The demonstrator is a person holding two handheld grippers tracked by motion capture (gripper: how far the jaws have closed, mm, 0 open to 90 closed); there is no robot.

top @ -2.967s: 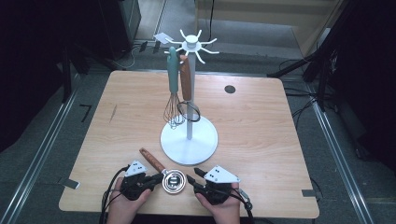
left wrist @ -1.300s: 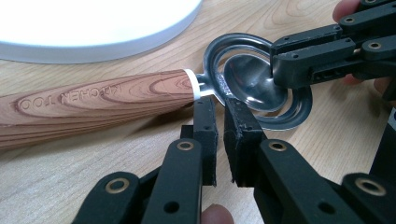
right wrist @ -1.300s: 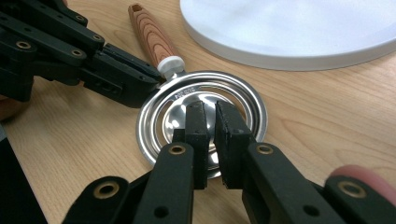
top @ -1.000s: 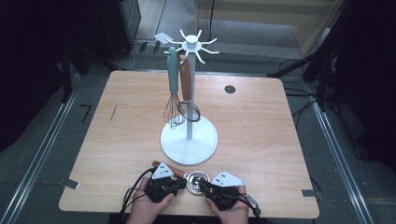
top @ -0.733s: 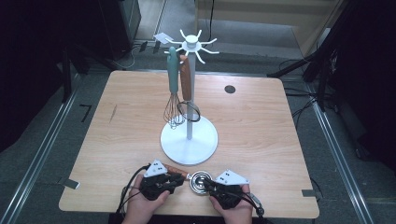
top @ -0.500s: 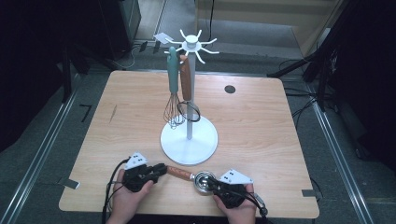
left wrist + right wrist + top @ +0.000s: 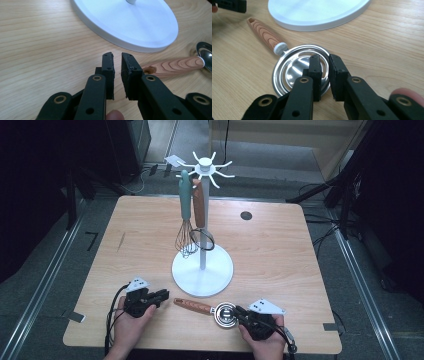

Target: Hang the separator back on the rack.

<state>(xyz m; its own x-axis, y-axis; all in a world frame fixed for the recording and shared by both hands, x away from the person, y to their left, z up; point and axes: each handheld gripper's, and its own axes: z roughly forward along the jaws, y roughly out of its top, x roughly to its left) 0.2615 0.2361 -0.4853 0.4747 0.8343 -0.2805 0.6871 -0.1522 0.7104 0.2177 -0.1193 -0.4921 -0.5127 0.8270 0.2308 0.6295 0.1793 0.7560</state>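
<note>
The work in hand is judged to be the hanging of the slotted spoon (image 7: 196, 306) on the white stand (image 7: 202, 270), and little of it is done yet: the spoon is seen lying flat on the counter (image 7: 280, 255), lifted by neither gripper.

The left gripper (image 7: 162, 296) is held low over the counter with its jaws drawn almost together, a mere slit left between them and nothing caught in it. In the left gripper view the wooden handle (image 7: 175, 65) is found just beyond and to one side of the jaw tips, near them but apart.

The right gripper (image 7: 239, 312) is poised over the steel bowl of the spoon (image 7: 292, 67). Its jaws have just been opening; a narrow gap is seen between them, and nothing is pinched there, the bowl lying beneath the tips rather than between them. Whether the tips rest on the metal cannot be told.

What is left, as judged: a hold must be taken, the spoon raised, and the hole at its handle end brought to a free peg.

Beyond both grippers the broad base of the stand is set, close to the spoon's handle. A whisk (image 7: 186, 240) and a second wooden-handled utensil (image 7: 199, 205) are already hung on the side of the stand toward the left gripper, so those pegs are taken and the hanging pieces could be knocked; the pegs toward the right gripper are free.
</note>
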